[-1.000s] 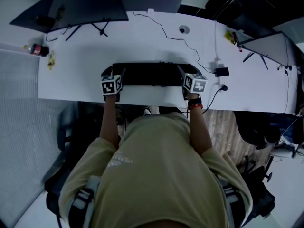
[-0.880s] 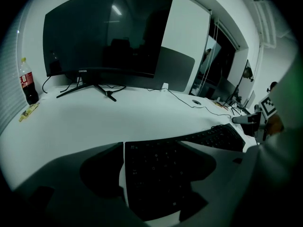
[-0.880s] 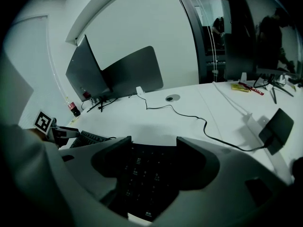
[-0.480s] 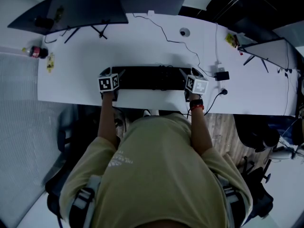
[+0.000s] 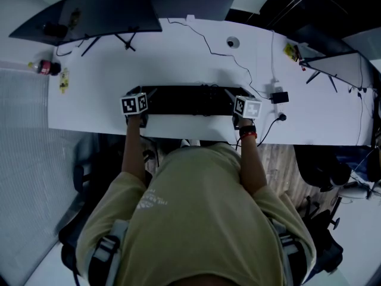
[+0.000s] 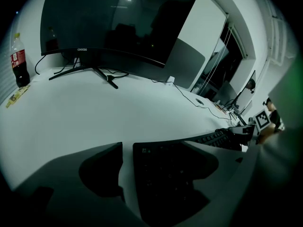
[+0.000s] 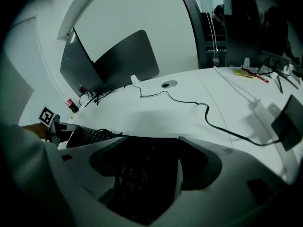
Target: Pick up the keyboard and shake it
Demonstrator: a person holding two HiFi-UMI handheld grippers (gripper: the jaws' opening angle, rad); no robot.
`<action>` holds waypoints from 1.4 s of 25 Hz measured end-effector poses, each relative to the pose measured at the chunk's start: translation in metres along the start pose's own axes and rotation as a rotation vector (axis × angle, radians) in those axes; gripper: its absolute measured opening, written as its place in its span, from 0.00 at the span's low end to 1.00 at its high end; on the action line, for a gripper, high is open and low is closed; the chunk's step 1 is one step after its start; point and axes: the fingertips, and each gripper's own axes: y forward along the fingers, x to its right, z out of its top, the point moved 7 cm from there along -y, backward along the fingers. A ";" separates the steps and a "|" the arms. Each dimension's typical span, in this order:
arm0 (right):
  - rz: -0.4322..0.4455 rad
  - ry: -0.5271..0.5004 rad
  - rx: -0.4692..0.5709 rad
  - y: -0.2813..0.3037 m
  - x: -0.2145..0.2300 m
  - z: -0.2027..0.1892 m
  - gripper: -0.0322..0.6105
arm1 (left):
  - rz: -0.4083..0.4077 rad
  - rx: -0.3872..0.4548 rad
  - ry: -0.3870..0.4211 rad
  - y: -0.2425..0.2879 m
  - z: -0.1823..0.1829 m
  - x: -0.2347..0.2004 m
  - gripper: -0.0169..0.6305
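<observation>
Keyboard lay flat on the white tabletop near its front edge, long side across, directly in front of the person. L gripper sat at the keyboard's left end and R gripper at its right end, both low over the tabletop, marker cubes facing up. In the left gripper view, the L gripper had its fingers wide apart w/ the keyboard's left end btwn them. The left finger stood just off that end w/ a thin strip of white tabletop showing in the gap, and the other finger reached in over the keys, so no clamp there. In the right gripper view, the R gripper was likewise spread wide round the keyboard's right end. Its outer finger was just beside the keyboard's pale end edge; contact couldn't be made out. Beyond the keyboard, at the back left of the tabletop, stood a dark monitor on a splayed stand, w/ a cola bottle near the left edge. A thin black cable ran across the back half toward a small black box right of the R gripper.
</observation>
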 end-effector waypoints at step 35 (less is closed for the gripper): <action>-0.009 0.017 0.124 -0.044 -0.012 0.019 0.57 | 0.005 0.086 0.019 -0.045 0.011 0.033 0.52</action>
